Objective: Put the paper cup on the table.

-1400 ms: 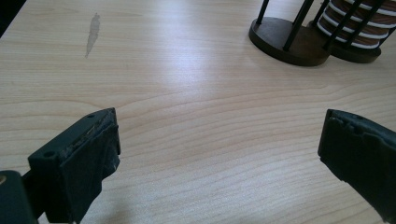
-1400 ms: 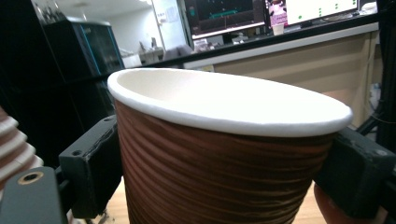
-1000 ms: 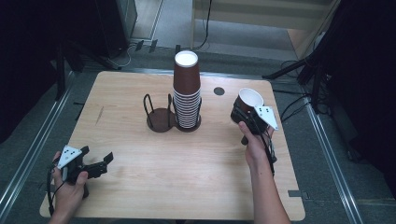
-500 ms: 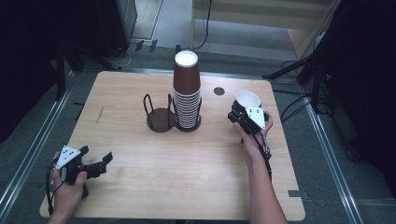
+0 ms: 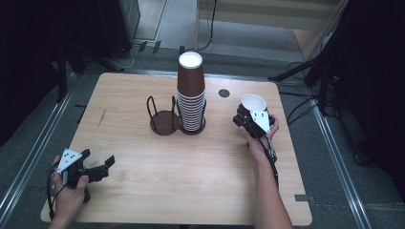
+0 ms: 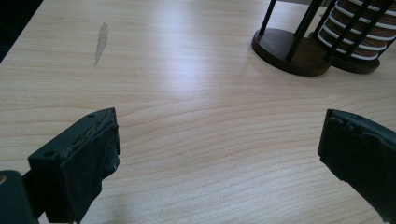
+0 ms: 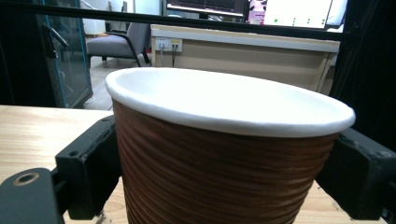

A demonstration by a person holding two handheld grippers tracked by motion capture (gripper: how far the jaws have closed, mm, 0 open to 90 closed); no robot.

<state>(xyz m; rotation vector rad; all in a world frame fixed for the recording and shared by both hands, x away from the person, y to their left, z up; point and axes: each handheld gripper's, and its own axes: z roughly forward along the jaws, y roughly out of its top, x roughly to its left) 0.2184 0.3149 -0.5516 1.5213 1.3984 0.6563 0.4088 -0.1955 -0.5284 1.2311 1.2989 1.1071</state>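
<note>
A brown ribbed paper cup (image 5: pixel 253 102) with a white inside stands upright at the table's right side, and my right gripper (image 5: pixel 249 116) is shut on its wall. In the right gripper view the cup (image 7: pixel 224 154) sits between the two black pads (image 7: pixel 91 163); its base is hidden. A tall stack of the same cups (image 5: pixel 191 93) sits in one ring of a black wire holder (image 5: pixel 163 121); the other ring is empty. My left gripper (image 5: pixel 98 168) is open near the front left corner, with bare wood between its jaws (image 6: pixel 215 158).
A small dark round hole (image 5: pixel 224 93) lies in the tabletop behind the right gripper. The holder base (image 6: pixel 289 51) and stacked cups (image 6: pixel 362 28) stand far ahead of the left gripper. A grey smear (image 6: pixel 100 39) marks the wood. Cables and stands ring the table.
The right gripper has shifted slightly left with the cup, which now sits more upright. The left gripper has barely moved and stays open.
</note>
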